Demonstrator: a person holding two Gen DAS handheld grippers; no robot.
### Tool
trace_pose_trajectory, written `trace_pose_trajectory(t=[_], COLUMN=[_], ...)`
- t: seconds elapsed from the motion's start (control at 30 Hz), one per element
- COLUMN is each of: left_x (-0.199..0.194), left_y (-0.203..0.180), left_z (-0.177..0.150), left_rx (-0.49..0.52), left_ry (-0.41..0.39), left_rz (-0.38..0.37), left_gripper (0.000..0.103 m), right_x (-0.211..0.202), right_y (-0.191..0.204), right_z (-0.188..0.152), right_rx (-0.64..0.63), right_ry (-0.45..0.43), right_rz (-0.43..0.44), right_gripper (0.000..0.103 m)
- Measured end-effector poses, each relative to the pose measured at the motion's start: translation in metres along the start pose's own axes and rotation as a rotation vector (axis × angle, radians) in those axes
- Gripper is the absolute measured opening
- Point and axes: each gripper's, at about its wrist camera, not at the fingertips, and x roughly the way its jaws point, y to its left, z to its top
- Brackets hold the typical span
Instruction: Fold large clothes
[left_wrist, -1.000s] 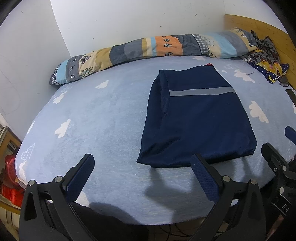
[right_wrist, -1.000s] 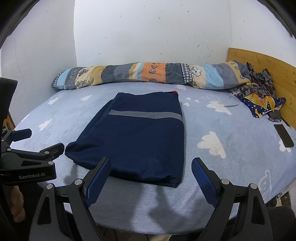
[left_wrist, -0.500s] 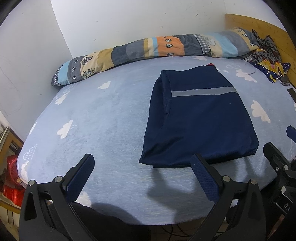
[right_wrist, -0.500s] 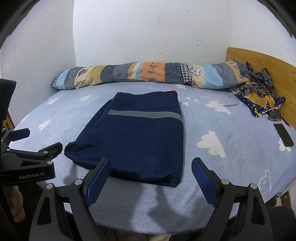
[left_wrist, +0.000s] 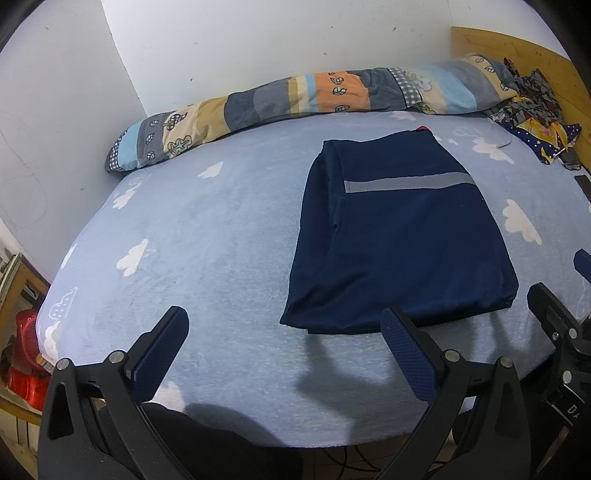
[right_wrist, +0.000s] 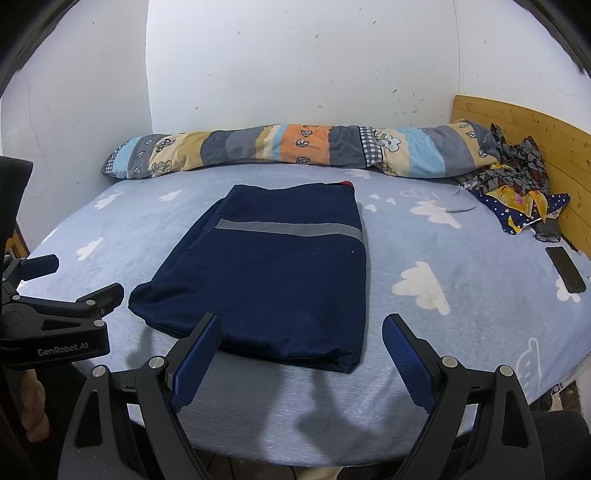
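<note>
Bed: lying bare to the garment's left, rolled quilt lining the far edge.
Garment: lying folded mid-bed, near hem just ahead of both grippers.
Left gripper: fingers spreading wide, holding nothing.
Right gripper: fingers spreading wide, holding nothing.

Folded navy garments: one, in the middle of the bed
Grey stripes on that garment: one
Patchwork rolled quilts: one, along the bed's far edge
Crumpled patterned clothes: one heap, at the bed's far right corner
Phones: one, near the bed's right edge
Tongs: two, left tongs, right tongs, both at the bed's near edge
</note>
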Motion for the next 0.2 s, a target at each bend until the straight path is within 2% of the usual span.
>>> trace_pose_trajectory(t=[0.2], left_x=[0.0075], left_y=[0.0037], left_z=[0.0003], left_rx=[-0.006], left_ry=[0.055], left_rz=[-0.052], left_gripper=[0.103], right_x=[-0.0009], right_y=[-0.0013], right_z=[0.0009], right_rx=[0.004], right_ry=[-0.006], right_rz=[0.010], right_gripper=[0.090])
